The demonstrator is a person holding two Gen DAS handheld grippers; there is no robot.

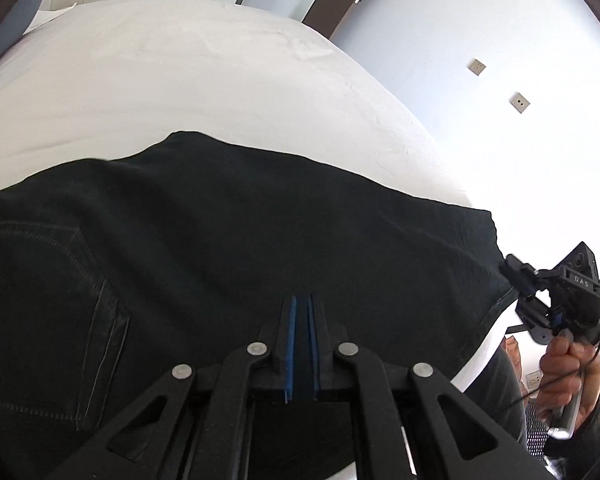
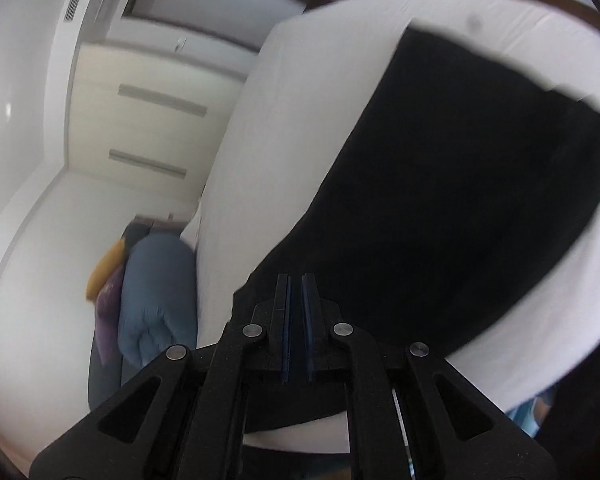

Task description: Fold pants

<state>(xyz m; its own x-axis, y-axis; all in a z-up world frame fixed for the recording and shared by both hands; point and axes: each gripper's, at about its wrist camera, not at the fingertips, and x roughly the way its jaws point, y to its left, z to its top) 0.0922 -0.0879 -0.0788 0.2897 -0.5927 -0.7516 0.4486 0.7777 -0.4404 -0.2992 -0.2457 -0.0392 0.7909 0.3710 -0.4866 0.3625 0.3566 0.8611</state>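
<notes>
Left gripper (image 1: 302,300) points down at the near edge of the black pants (image 1: 240,220), its blue pads (image 1: 290,328) drawn close with only a thin slit between them. Dark cloth shows in that slit, but I cannot tell whether the pads pinch it or merely sit over it.

The pants lie spread across the near part of a white bed (image 1: 160,72). At the far left of the left wrist view a stitched back pocket (image 1: 52,300) faces up. From there the cloth runs right, past the left gripper, and narrows to a corner at the right edge of the bed. The right gripper (image 1: 508,266) is clamped on that corner, with a hand (image 1: 568,364) around its handle. Beyond it, on the pale wall, sit two small socket plates (image 1: 478,66).

The right wrist view is blurred. A rolled blue bundle (image 2: 156,292) lies on the floor at the left, touching the side of the bed, with a yellow cloth (image 2: 106,268) just beside it and pale drawers (image 2: 148,120) farther off. To the right, the pants stretch away over the bed from the narrow pads.
</notes>
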